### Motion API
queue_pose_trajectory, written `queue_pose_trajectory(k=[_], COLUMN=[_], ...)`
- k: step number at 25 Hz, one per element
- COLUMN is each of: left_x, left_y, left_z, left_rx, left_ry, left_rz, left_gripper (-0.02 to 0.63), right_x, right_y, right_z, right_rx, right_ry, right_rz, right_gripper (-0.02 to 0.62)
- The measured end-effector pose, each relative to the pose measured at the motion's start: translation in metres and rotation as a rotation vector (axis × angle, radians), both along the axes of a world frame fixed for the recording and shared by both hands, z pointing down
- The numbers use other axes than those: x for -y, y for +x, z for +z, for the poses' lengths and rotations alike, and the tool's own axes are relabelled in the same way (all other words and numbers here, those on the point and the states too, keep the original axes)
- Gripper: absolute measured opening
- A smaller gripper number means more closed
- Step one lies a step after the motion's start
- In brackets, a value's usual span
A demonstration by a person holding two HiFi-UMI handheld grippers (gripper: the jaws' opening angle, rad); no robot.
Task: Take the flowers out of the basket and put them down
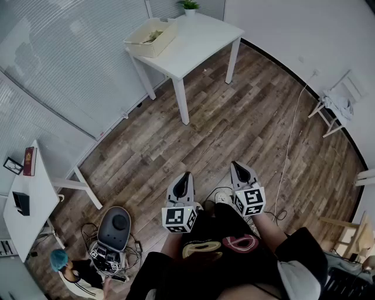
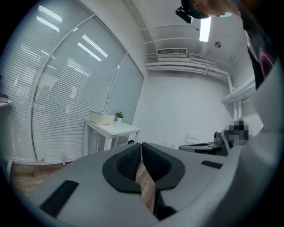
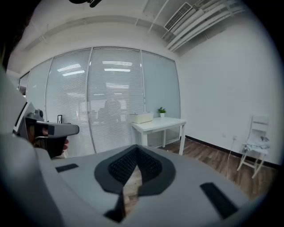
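A cream basket [image 1: 153, 42] stands on the white table [image 1: 199, 41] at the far end of the room, with something greenish [image 1: 153, 35] lying in it, too small to make out. In the left gripper view the basket [image 2: 101, 117] is far off on the table [image 2: 116, 129]; in the right gripper view the basket [image 3: 141, 117] sits on the table [image 3: 165, 123]. Both grippers are held close to the person's body, well short of the table. My left gripper [image 1: 186, 177] [image 2: 141, 146] is shut and empty. My right gripper [image 1: 237, 167] [image 3: 135, 149] is shut, nothing in it.
A small potted plant [image 1: 188, 6] stands at the table's far corner. A white folding chair [image 1: 335, 108] is by the right wall, and a cable [image 1: 290, 140] runs across the wood floor. At lower left are a desk [image 1: 26, 205], a black seat [image 1: 115, 227] and a seated person [image 1: 67, 269].
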State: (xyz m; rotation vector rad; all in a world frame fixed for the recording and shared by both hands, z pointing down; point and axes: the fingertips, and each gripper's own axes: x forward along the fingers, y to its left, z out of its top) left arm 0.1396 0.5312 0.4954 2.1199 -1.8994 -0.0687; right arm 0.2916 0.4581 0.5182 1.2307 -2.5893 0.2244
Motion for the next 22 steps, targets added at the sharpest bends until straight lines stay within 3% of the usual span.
queue_pose_trajectory(k=[10,22], left_x=[0.001,0.031], left_y=[-0.010,-0.029], left_z=[-0.009,-0.003], left_rx=[0.034,0.012], left_ry=[0.039,0.037], left_rz=[0.001,-0.086], left_gripper=[0.025,0.025], right_x=[-0.007,0.023], right_y=[-0.007,-0.031], right_z=[-0.003,0.006], right_rx=[0.010,0.006], right_ry=[0.029,0.038], right_rz=[-0.015,-0.137], right_gripper=[0.008,0.009])
